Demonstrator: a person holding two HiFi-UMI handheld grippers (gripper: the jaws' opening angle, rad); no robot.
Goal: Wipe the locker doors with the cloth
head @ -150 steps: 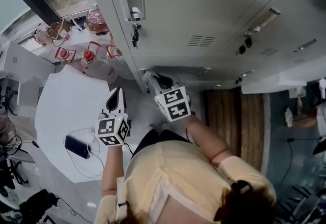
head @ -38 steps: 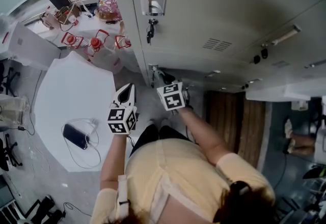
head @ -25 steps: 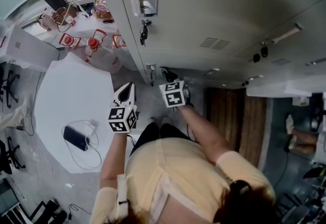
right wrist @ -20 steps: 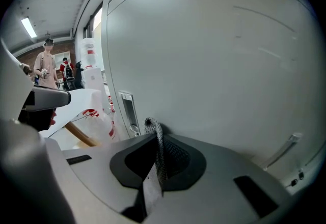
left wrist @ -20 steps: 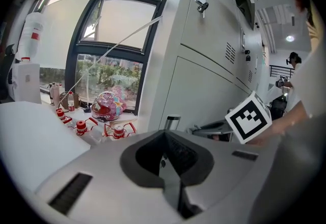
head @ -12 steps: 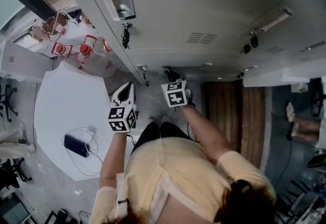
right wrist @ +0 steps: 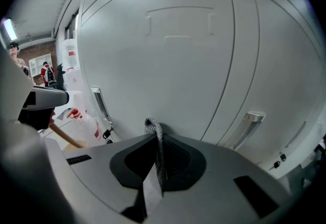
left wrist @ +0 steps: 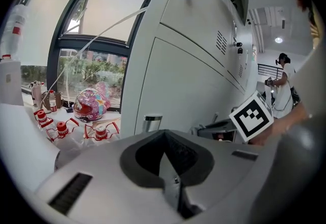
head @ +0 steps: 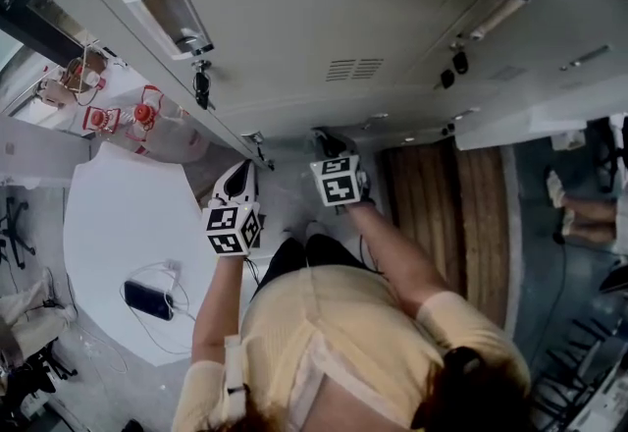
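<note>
The left claw (left wrist: 172, 187) is pressed together with nothing in it, held beside the white bench (head: 118, 224). The right claw (right wrist: 155, 167) is clamped on a strip of grey cloth (right wrist: 154, 134). The cloth's end pokes up toward the pale locker doors (right wrist: 168, 60); whether it touches them I cannot tell.

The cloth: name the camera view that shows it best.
Right gripper view: the grey cloth sits pinched in the right gripper, tip near the locker door. The head view shows only that gripper, no cloth discernible; the left gripper view shows none.
</note>
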